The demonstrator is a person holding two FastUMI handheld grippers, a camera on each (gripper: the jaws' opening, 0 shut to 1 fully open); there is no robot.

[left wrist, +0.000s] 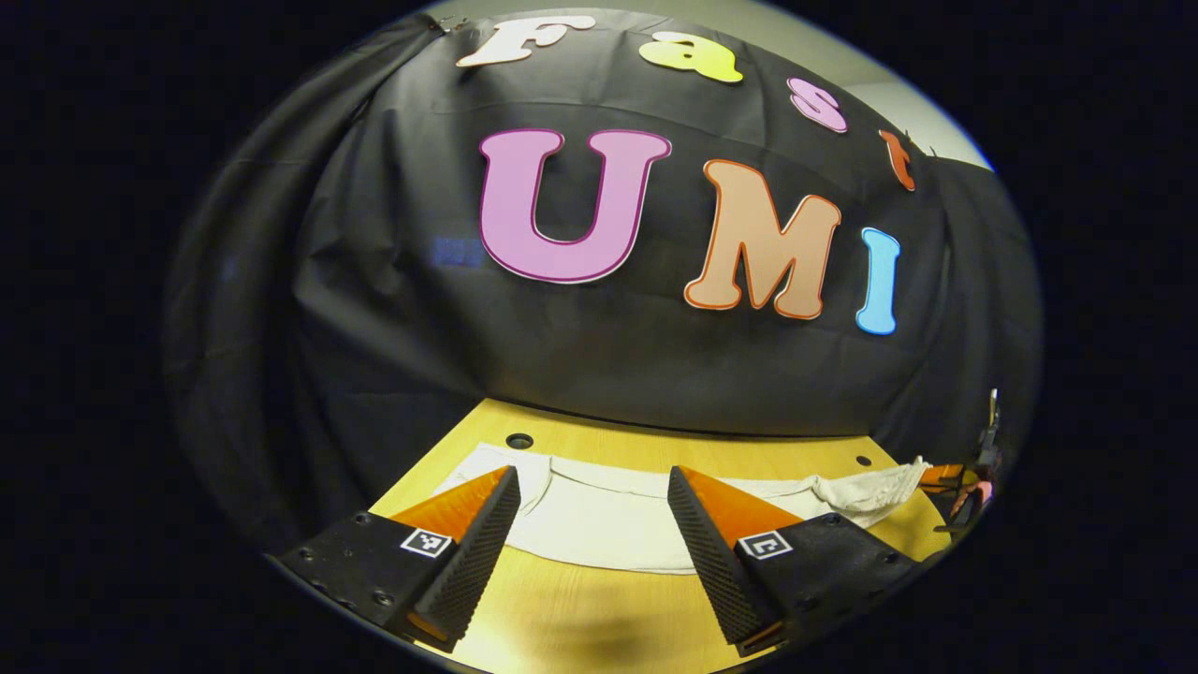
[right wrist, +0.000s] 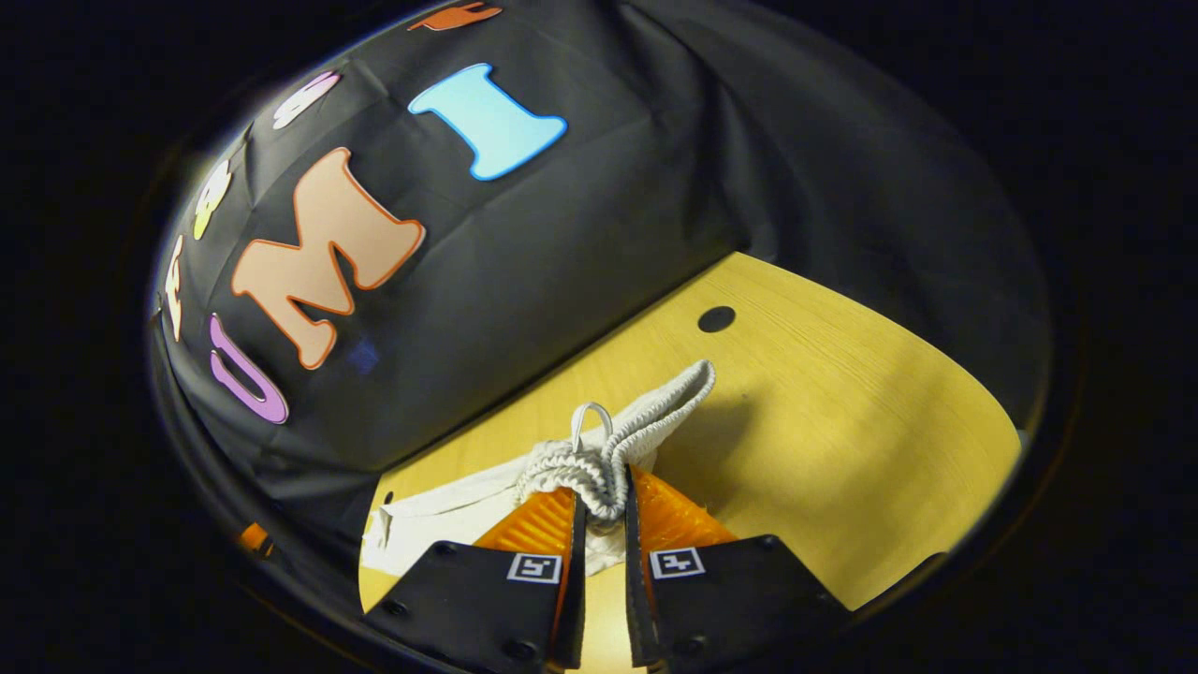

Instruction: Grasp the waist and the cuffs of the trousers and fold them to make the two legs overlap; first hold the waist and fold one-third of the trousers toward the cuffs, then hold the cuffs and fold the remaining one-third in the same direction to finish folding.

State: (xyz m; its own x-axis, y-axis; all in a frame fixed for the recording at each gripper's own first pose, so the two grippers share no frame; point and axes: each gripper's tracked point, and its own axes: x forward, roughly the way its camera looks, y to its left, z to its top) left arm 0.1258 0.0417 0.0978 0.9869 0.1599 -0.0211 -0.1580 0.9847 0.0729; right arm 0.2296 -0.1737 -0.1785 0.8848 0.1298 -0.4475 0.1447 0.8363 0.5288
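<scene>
My right claw (right wrist: 599,510) pinches the stretchy waist (right wrist: 599,459). My left claw (left wrist: 590,524) is spread wide over the trousers (left wrist: 599,515) on the table (left wrist: 562,599). They look soft, light and floppy.

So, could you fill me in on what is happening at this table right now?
A person is folding a pair of white trousers on the wooden table with two handheld grippers. The right gripper is shut on the bunched elastic waist, which is lifted a little off the table. The left gripper is open, with its fingers spread over the trousers' other end and nothing between them. No fold shows yet.
</scene>
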